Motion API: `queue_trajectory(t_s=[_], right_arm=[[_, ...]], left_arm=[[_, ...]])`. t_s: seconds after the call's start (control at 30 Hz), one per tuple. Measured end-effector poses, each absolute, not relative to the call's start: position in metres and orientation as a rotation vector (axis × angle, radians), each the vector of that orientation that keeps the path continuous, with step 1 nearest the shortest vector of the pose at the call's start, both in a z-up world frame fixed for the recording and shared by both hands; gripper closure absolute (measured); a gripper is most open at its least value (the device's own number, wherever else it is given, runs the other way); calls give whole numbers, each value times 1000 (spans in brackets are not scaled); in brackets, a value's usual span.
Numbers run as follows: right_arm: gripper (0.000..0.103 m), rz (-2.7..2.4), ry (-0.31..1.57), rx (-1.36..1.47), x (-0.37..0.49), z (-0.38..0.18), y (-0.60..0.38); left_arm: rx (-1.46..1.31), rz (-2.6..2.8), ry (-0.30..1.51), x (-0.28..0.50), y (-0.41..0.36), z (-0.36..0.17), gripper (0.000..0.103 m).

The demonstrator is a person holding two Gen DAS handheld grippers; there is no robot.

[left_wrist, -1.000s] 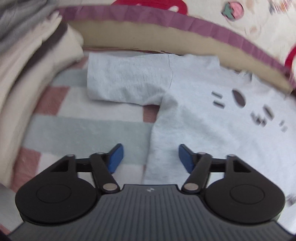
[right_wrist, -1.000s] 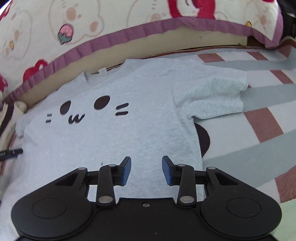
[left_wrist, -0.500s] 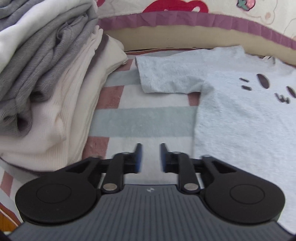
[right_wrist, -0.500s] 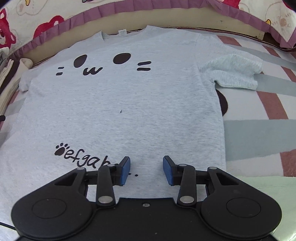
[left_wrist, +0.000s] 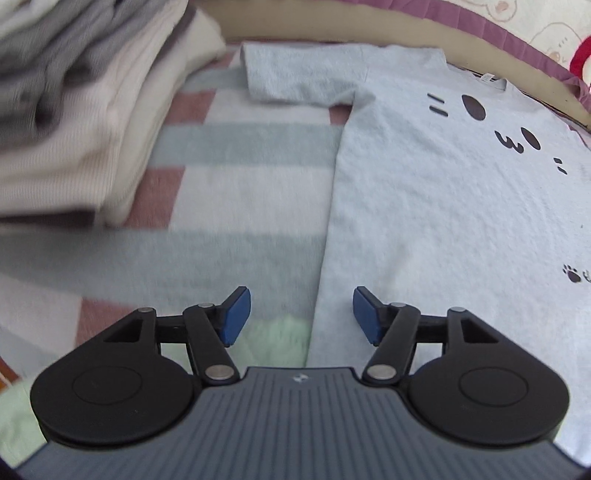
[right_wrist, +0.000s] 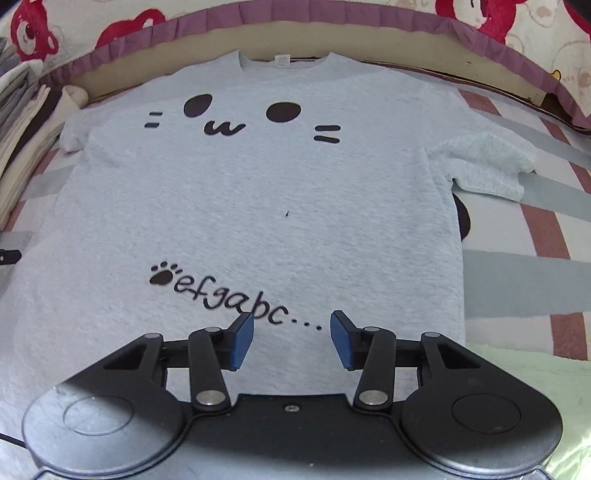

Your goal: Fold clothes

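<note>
Lying flat on striped blanket (right_wrist: 517, 266): grey T-shirt (right_wrist: 258, 192); bear-print quilt (right_wrist: 535, 22) behind.

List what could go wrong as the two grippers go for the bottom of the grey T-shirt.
1. The left gripper, jaws opening and empty, straddles the T-shirt side edge, so it may pinch the striped blanket too.
2. The right gripper, opening over mid-hem, may lift unevenly.
3. The clothes pile sits close to the left sleeve.

We are looking at a light grey T-shirt (right_wrist: 258, 192) lying flat and face up on the striped blanket, collar at the far edge, sleeves spreading left and right, black cat face and "efgabc" lettering showing.
</note>
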State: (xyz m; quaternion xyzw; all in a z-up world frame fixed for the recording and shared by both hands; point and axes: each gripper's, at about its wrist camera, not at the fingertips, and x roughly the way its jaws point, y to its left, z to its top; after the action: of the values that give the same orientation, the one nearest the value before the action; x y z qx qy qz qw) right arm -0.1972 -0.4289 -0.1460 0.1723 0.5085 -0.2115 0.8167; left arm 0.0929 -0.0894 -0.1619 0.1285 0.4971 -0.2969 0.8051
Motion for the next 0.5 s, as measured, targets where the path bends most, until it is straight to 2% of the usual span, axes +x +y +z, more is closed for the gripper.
queue_trajectory(t_s=[0.13,0.3,0.43,0.5], right_arm=[[49,-483,1133,304,-229,-140,-447],[48,-547,1048,530,-285,-143,-476],[48,-527,976,757,-312,-160,-484],[48,-481,932,803,-316,-164,-481]], left_arm=[[177,-673,1127,91,-70,-162,42],[5,-780,1203,84,-59,-166,42],[77,-764,1164,81,-66,-164,42],[82,-763,1148,84,-68,-164,37]])
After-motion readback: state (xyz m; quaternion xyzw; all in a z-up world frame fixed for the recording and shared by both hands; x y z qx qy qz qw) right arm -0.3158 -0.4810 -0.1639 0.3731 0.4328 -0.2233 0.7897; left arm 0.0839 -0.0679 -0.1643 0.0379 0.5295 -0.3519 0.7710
